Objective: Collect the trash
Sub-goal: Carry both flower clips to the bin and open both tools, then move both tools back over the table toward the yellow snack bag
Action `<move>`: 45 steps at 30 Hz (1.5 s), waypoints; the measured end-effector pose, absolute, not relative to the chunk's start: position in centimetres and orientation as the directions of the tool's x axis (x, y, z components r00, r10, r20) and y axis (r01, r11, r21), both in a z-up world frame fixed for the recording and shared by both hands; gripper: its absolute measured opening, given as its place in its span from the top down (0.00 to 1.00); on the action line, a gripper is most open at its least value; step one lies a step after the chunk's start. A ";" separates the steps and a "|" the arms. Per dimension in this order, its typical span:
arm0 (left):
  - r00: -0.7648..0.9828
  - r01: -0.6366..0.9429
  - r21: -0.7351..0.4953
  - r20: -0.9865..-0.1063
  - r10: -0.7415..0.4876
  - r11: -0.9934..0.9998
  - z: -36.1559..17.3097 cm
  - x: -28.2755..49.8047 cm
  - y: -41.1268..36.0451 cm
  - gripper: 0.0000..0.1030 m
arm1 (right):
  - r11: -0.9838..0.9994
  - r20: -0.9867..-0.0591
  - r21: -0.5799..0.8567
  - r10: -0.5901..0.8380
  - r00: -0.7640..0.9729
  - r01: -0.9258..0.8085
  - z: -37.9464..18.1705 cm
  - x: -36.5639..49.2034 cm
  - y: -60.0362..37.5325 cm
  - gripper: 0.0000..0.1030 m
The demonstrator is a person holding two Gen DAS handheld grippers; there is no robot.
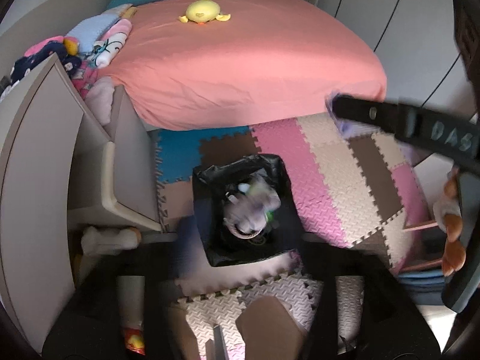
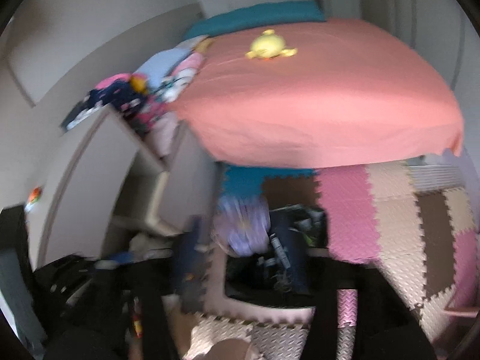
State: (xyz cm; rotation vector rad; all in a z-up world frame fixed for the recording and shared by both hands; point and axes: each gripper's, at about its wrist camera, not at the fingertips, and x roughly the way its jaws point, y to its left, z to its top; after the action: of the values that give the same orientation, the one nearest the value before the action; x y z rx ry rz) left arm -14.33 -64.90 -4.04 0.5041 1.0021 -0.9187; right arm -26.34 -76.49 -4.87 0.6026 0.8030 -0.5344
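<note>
Black-lined trash bin (image 1: 246, 207) on the foam mat (image 1: 339, 186) already holds several scraps. Right gripper (image 1: 336, 108) carries a crumpled lavender wrapper (image 2: 243, 225), not yet dropped in. Left gripper: clamp state can't be told.

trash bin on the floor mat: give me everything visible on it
The trash bin is a square, upright container lined with a glossy black plastic bag folded over its rim. It stands on the foam puzzle mat just off the foot of the pink bed, beside a beige cabinet. It already holds blurred pale lilac wrappers and other scraps. Neither gripper touches it in the left wrist view.
</note>
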 end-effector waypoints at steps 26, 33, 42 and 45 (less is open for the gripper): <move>0.378 0.751 0.038 -0.844 -0.381 0.660 -0.5 -9.8 -56.3 0.06 | 0.804 -0.738 0.287 -0.162 0.655 0.521 -0.1 -20.0 -69.9 0.33; 0.464 0.637 0.043 -0.819 -0.338 0.770 2.4 -6.1 -48.2 0.06 | 0.863 -0.661 0.318 -0.096 0.745 0.393 3.5 -15.4 -63.6 0.13; 0.557 0.448 0.052 -0.797 -0.233 0.893 4.2 -2.1 -36.0 0.06 | 0.916 -0.585 0.354 0.060 0.809 0.188 6.5 -8.7 -54.9 0.03; 0.573 0.374 0.036 -0.794 -0.201 0.927 4.4 -1.2 -32.2 0.06 | 0.928 -0.584 0.346 0.098 0.806 0.138 6.8 -6.3 -51.6 0.03</move>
State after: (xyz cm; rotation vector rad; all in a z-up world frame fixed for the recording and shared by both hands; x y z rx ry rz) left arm -1.21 -32.22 4.38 0.2087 0.8998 -0.3402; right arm -6.29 -51.59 6.80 0.3880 0.6378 -0.0217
